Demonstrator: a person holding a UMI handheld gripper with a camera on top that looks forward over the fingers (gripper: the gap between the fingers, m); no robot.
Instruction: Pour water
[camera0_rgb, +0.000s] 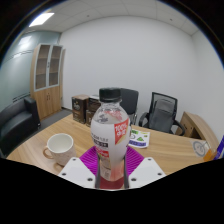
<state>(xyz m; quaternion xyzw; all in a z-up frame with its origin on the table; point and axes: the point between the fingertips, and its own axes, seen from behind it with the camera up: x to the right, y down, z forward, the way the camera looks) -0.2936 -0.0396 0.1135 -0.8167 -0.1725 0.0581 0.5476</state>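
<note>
A clear plastic bottle (111, 135) with a black cap and a red and white label stands upright between my fingers, held above the wooden table (170, 147). My gripper (111, 165) is shut on the bottle, with a purple pad pressing on each side of its lower body. A white cup (59, 146) sits on the table to the left of the bottle, a little beyond the left finger. The bottle's base is hidden below the fingers.
A small green and white box (139, 138) lies on the table just right of the bottle. Dark boxes (84, 106) stand at the table's far side. Black office chairs (160, 112) line the far edge. A wooden cabinet (46, 82) stands at the left wall.
</note>
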